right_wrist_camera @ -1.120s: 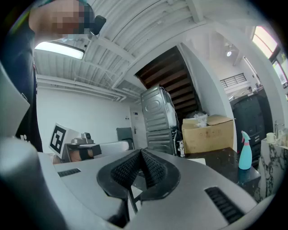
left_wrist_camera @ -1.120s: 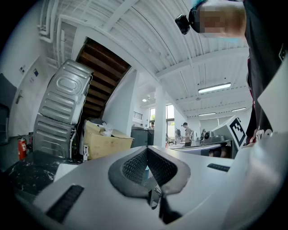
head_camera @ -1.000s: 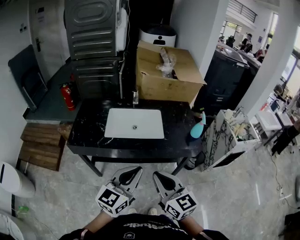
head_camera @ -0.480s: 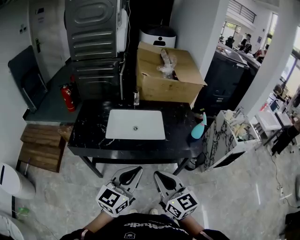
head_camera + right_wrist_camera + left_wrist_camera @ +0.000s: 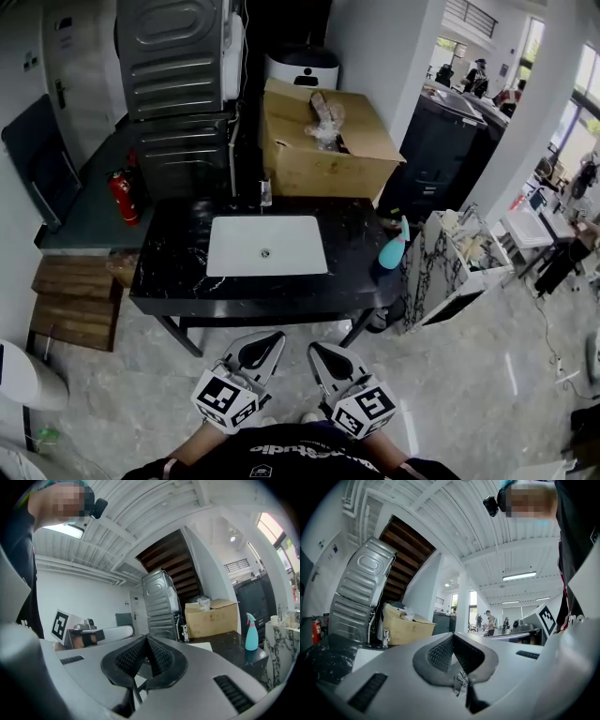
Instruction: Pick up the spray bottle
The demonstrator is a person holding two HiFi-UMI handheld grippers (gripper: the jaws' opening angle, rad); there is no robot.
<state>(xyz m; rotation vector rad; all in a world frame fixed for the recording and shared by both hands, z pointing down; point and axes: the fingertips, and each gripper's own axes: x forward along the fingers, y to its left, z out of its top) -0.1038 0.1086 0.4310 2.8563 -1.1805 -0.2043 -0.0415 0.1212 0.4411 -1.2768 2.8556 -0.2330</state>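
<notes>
The only print I can half read is the white lettering (image 5: 281, 448) on the black shirt (image 5: 234, 461) at the bottom of the head view. It looks to end in "studio", and I cannot make out the letters before that. The cube (image 5: 225, 398) on the left gripper (image 5: 277, 337) and the one (image 5: 363, 410) on the right gripper (image 5: 313, 348) carry black-and-white square code markers, patterns rather than words, while the notices (image 5: 64, 23) on the door (image 5: 80, 66) and the fire extinguisher (image 5: 123, 197) label are too small to read.
</notes>
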